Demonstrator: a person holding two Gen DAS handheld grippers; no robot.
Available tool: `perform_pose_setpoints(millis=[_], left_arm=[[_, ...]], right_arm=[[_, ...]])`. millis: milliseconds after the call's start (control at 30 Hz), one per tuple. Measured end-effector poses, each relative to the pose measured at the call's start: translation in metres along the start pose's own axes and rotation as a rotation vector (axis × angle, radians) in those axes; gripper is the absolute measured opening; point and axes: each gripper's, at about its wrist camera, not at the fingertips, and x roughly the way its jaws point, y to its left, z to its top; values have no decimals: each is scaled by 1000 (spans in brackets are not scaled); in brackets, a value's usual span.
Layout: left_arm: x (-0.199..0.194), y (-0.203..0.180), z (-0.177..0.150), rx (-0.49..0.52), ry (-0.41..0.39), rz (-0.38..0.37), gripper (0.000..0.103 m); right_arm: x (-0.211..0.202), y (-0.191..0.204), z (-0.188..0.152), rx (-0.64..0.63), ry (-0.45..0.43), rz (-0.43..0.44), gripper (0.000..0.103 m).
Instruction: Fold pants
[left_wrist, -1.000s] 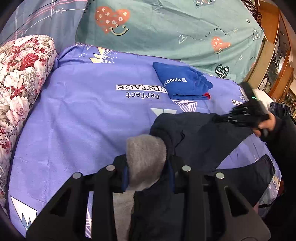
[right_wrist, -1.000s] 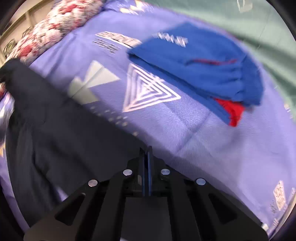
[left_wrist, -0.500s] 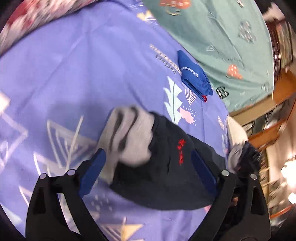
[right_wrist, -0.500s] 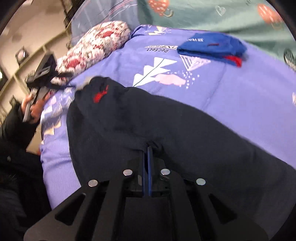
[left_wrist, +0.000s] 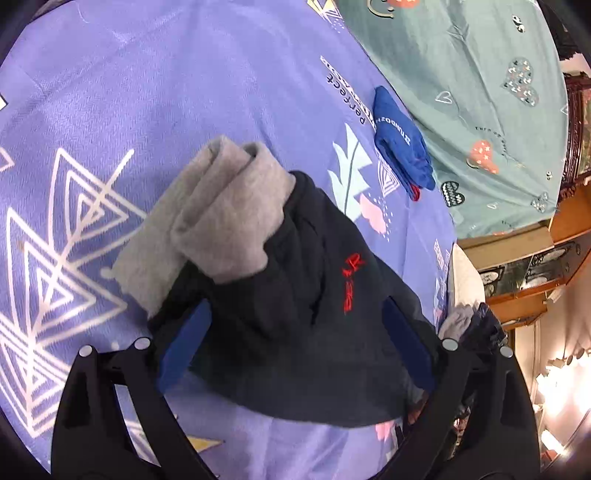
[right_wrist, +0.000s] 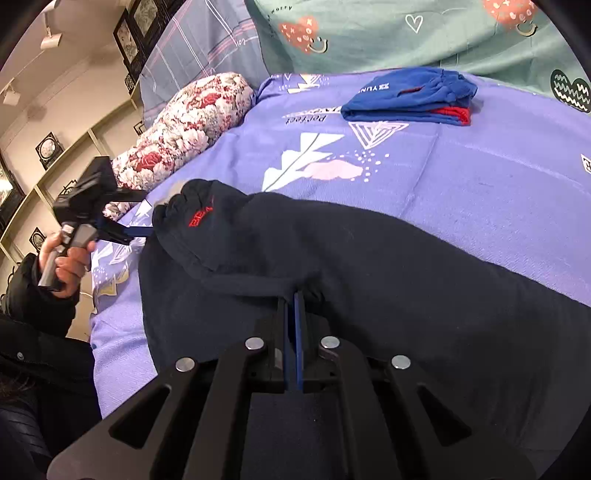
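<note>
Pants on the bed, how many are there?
2 that I can see. The dark navy pants lie spread on the purple bedspread, pinched by the right hand-held gripper. The folded blue pants sit farther back, near the green sheet.

A purple bedspread (right_wrist: 461, 177) printed with white triangles, a pale leaf and the word "Perfect" covers the bed. Near its far edge lies a folded blue garment (right_wrist: 410, 98) (left_wrist: 400, 142) with white lettering and a red layer showing at one end. A floral bolster (right_wrist: 184, 125) in red and white roses lies along the bed's left edge. Behind the far edge hangs a teal sheet (right_wrist: 406, 33) (left_wrist: 480, 92) with hearts and smiley faces, beside a grey plaid cloth (right_wrist: 192, 44). Framed pictures (right_wrist: 138, 33) hang on the wall, above shelves (right_wrist: 48, 151).
</note>
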Motion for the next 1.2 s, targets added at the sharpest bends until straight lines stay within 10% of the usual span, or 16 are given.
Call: perform_pose_setpoints(millis=[400,667,833,933,1033,1200], left_arm=[[-5,-29,6,33,-20,8,97],[32,-20,-12,-19,110,60,98],[19,-17,-1,-50,1,52,95],[15,-9,17,-70,-56,38,71],[19,-16,22,-1,-45,36,14],[9,-22,23,47,-57,20,8]], right_arm=[[-18,-12,5,93,-91,98,3],[-20,-17,6,124,-99,115,3],[-20,-17,6,121,-92,117,3],[-17,-15,5,102,-77,117,3],[-16,-10,3,75,-68,112,3],[-17,-5,3,47,-71,119,3]])
